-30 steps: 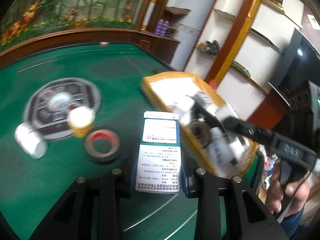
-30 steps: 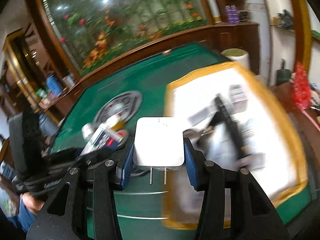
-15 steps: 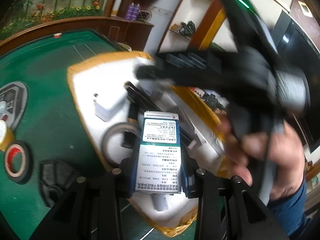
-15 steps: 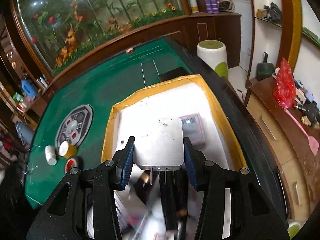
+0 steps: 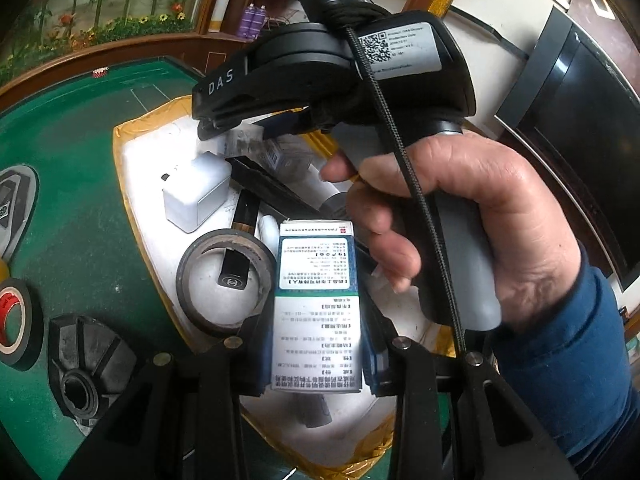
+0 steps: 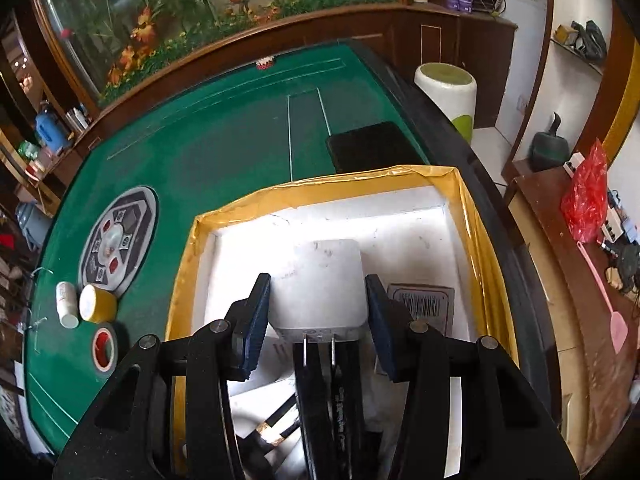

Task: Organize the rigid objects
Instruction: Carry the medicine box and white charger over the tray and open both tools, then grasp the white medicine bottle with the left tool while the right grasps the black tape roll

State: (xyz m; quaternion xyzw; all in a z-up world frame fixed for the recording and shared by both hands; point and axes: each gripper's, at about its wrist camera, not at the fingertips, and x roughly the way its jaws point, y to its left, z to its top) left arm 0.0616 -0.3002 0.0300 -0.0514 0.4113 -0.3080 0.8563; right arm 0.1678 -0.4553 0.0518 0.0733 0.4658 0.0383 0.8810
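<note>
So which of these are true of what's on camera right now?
1. The left fingers grip a printed medicine box. True.
2. The right fingers hold nothing. False: they clamp a white charger, prongs pointing back towards the camera.
3. The red-cored tape roll lies inside the foam box. False: it lies outside the box, on the green table.
4. A small white bottle sits beside a yellow roll on the table. True.
</note>
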